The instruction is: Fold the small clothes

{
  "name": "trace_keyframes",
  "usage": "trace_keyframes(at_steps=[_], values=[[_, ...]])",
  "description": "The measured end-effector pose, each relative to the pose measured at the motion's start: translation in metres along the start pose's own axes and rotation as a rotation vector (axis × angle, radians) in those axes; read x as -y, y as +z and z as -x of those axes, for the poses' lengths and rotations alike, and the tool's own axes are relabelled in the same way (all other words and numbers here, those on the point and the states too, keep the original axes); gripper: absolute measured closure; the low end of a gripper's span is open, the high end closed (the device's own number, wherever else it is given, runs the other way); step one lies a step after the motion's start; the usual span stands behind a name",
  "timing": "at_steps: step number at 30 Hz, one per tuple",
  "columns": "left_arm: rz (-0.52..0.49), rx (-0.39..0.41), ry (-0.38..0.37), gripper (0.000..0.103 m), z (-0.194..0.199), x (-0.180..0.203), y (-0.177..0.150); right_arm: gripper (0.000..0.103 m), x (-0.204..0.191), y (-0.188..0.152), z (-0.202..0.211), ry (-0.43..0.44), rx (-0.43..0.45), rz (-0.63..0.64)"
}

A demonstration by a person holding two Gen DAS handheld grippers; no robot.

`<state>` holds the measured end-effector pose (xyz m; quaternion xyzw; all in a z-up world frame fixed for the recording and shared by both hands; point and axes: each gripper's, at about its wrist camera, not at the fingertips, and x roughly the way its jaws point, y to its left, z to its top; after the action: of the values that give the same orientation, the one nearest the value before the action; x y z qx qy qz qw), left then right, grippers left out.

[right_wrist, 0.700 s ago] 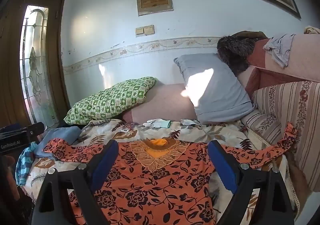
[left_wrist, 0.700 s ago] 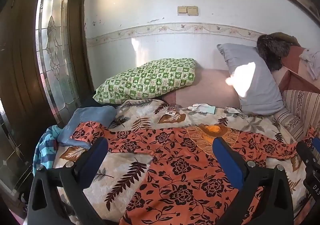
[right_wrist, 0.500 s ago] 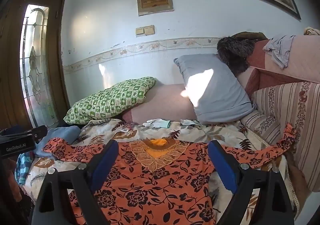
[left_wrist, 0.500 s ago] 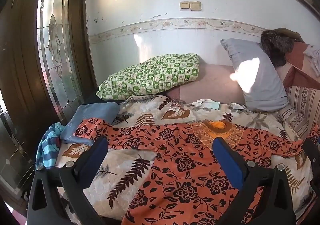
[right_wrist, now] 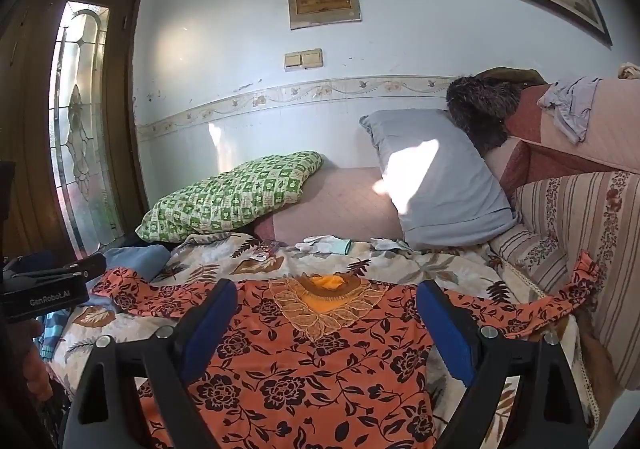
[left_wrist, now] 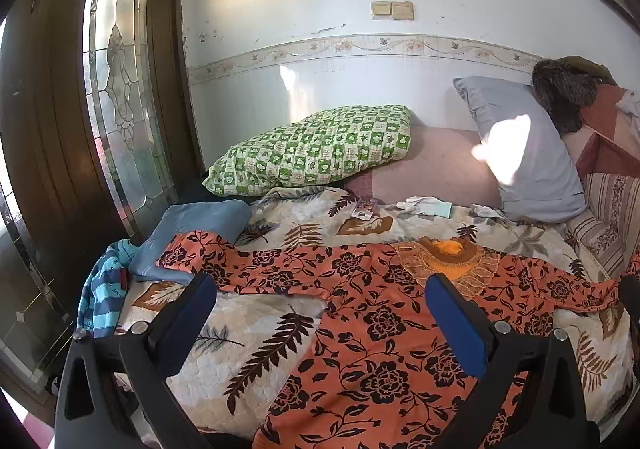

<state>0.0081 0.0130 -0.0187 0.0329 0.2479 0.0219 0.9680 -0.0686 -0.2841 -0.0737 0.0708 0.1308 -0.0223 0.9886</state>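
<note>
Left to right: striped blue cloth (left_wrist: 102,297) and folded blue fabric (left_wrist: 196,225) under one sleeve, green pillow (left_wrist: 316,149) and grey pillow (left_wrist: 524,153) behind, orange floral top (left_wrist: 380,321) flat on the bedspread (left_wrist: 248,333), neckline toward pillows, sleeves stretched sideways, left gripper (left_wrist: 320,313) and right gripper (right_wrist: 326,313) both spread wide, empty.

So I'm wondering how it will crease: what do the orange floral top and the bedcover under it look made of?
The orange floral top looks like thin, smooth woven fabric, perhaps rayon: it lies flat with soft ripples, and its neckline has a lacy trim. The bedcover looks like quilted, padded cotton or polyester, matte, with stitched puffy cells.
</note>
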Motion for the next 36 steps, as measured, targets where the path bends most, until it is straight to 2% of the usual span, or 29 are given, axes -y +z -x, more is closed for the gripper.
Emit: trace_keyframes(at_steps=[36], values=[[0.014,-0.023,0.028,0.0,-0.009,-0.014,-0.005,0.01,0.003,-0.004,-0.005,-0.002,-0.026,-0.005]])
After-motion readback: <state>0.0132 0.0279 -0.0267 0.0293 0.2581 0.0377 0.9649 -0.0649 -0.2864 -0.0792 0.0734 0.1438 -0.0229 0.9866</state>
